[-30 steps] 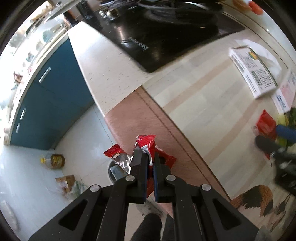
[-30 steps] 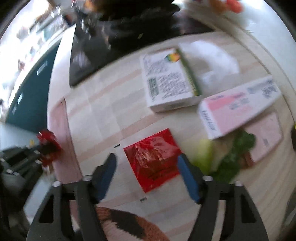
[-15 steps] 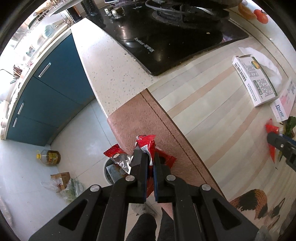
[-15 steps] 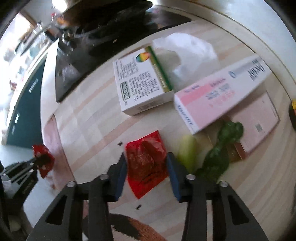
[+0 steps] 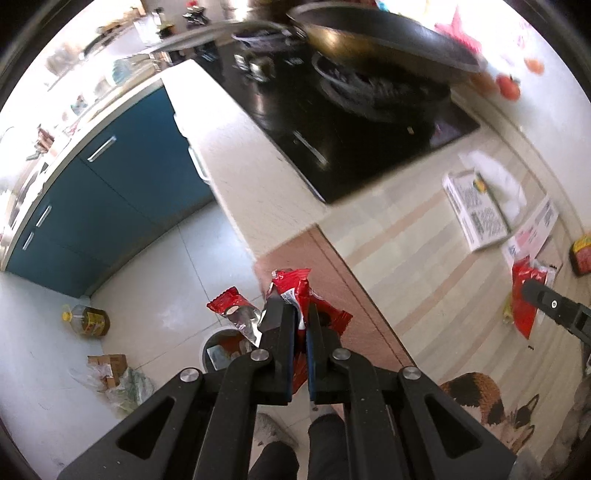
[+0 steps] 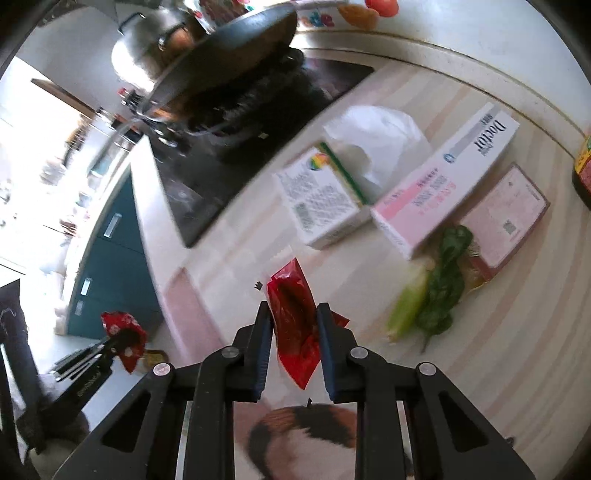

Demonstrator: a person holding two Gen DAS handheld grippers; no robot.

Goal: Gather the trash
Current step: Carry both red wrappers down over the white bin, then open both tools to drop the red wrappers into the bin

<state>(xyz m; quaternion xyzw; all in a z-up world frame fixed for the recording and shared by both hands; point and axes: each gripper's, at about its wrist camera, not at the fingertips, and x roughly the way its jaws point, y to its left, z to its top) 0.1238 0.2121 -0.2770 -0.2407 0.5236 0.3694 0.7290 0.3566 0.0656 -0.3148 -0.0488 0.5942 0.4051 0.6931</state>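
My left gripper [image 5: 291, 306] is shut on a bunch of red snack wrappers [image 5: 295, 288], held past the counter edge above a round trash bin [image 5: 221, 347] on the floor. In the right wrist view the same gripper shows at lower left with its red wrappers [image 6: 122, 325]. My right gripper [image 6: 291, 314] is closing its jaws on a crumpled red plastic wrapper [image 6: 295, 321]; the blue pads press its sides and it hangs just off the striped counter mat [image 6: 480, 350]. The left wrist view shows that wrapper [image 5: 524, 295] at the far right.
Behind the red wrapper lie a white printed box [image 6: 321, 195], a long pink box [image 6: 443, 177], a white plastic bag [image 6: 380, 140] and leafy greens [image 6: 439, 288]. A wok [image 5: 369, 33] sits on the black hob [image 5: 351, 140]. An oil bottle [image 5: 88, 321] stands on the floor.
The right jaws closed in from wide apart onto the red wrapper and raised it off the mat. The left gripper rose, still shut on its wrappers.
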